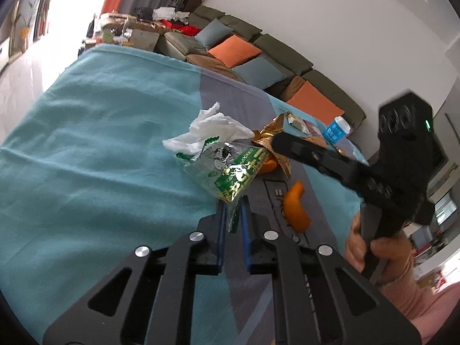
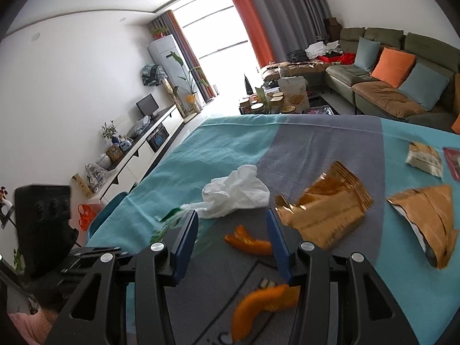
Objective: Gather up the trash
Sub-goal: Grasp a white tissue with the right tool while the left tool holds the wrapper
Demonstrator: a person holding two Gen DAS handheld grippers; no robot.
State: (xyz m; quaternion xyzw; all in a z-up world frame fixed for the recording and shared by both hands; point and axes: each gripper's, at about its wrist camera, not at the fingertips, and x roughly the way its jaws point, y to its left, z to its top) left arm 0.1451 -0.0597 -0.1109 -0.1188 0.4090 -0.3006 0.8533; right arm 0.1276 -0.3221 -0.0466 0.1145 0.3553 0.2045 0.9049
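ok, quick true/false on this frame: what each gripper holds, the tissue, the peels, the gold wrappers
1. The left gripper is shut on the green wrapper. True.
2. The right gripper holds the tissue. False: it is open and empty; the tissue lies on the blanket.
3. Orange peels lie on the blanket. True.
4. Only one gold wrapper is in view. False: a second lies to its right.
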